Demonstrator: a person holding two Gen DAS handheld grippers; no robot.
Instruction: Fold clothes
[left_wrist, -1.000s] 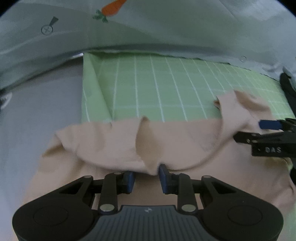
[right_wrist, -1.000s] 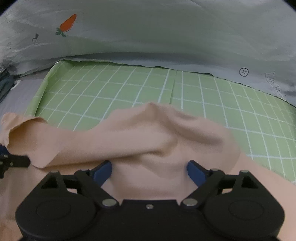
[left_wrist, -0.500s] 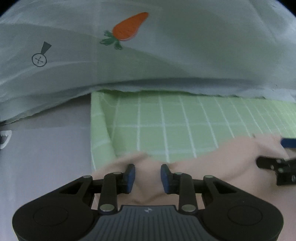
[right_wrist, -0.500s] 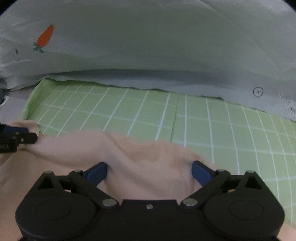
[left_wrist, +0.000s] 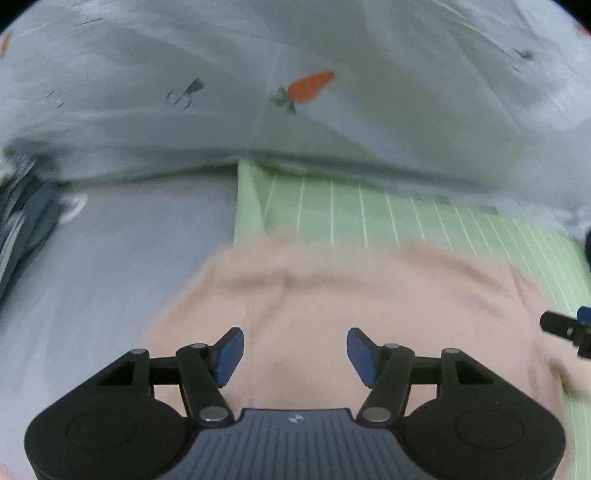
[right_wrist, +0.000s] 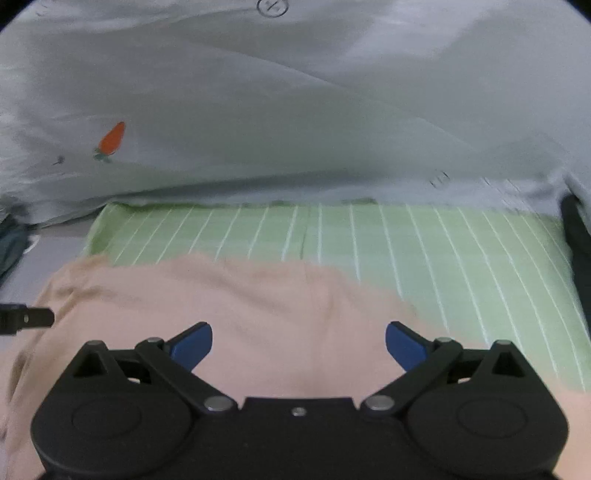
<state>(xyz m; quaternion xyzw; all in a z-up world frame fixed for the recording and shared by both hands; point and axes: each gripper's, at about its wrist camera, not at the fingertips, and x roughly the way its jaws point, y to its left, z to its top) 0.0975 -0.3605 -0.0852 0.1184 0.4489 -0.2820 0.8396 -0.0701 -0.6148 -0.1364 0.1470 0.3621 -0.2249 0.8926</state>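
Observation:
A peach-coloured garment (left_wrist: 332, 295) lies flat, with its folded edge across a green checked cloth (left_wrist: 424, 221). My left gripper (left_wrist: 295, 350) hovers above its left part, jaws opening, nothing pinched between the blue pads. In the right wrist view the same garment (right_wrist: 240, 306) spreads below my right gripper (right_wrist: 299, 347), which stands wide open with only flat fabric beneath. Each gripper's tip shows at the edge of the other's view: the right one (left_wrist: 565, 328), the left one (right_wrist: 26, 319).
A pale grey sheet with a carrot print (left_wrist: 310, 86) is bunched along the back. Plain grey bedding (left_wrist: 110, 258) lies to the left, with dark clothing (left_wrist: 22, 214) at the far left edge. A dark item (right_wrist: 576, 236) sits at the right edge.
The left gripper has let go of the raised fabric edge and spread its jaws. Both grippers have pulled back and up, and the garment now lies flat with its fold laid down.

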